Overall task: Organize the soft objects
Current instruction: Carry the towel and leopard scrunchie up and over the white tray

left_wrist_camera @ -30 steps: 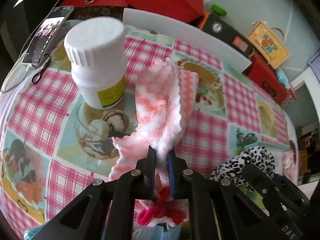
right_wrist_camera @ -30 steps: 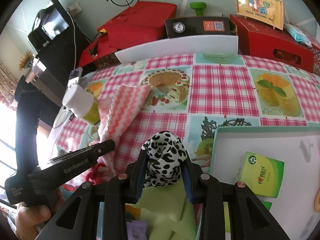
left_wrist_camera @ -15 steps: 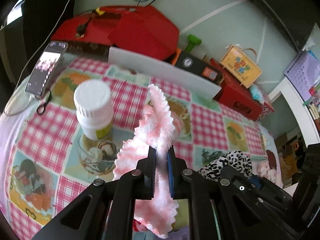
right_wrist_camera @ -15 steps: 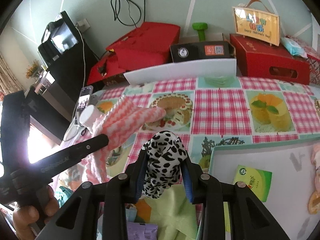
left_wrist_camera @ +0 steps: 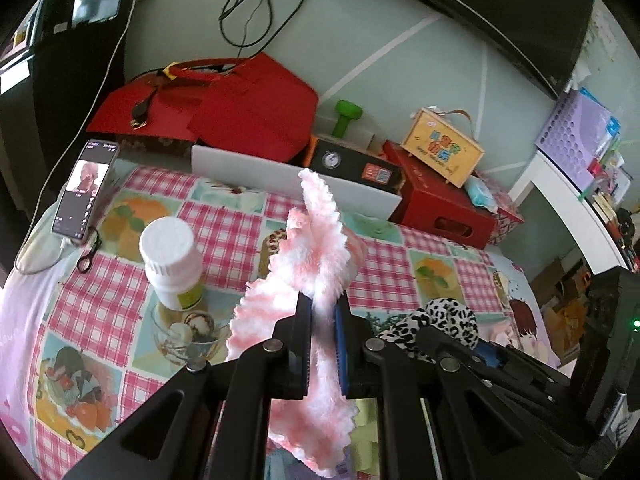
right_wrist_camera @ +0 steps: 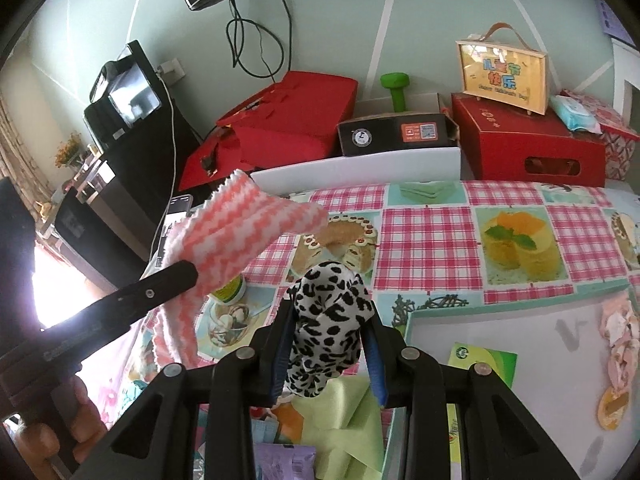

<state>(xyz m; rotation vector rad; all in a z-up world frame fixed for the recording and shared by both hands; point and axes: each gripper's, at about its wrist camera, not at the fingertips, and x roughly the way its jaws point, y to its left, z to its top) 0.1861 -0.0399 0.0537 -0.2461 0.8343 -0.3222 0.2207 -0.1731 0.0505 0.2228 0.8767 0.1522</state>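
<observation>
A yellow-fronted wooden case [right_wrist_camera: 502, 74] shows large Chinese characters above small English words, too small to read.

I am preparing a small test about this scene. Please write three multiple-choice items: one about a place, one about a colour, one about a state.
1. Where does the white bottle stand?
A. on the checked tablecloth
B. in the white tray
C. on the red box

2. What colours has the cloth in the left gripper?
A. green and yellow
B. pink and white
C. black and white

3. What is the state of the right gripper?
A. open, holding nothing
B. shut on the spotted fabric piece
C. shut on the bottle

Key: 1 A, its base rests on the tablecloth; 2 B, pink zigzag on white; 3 B, both pads press the fabric.
</observation>
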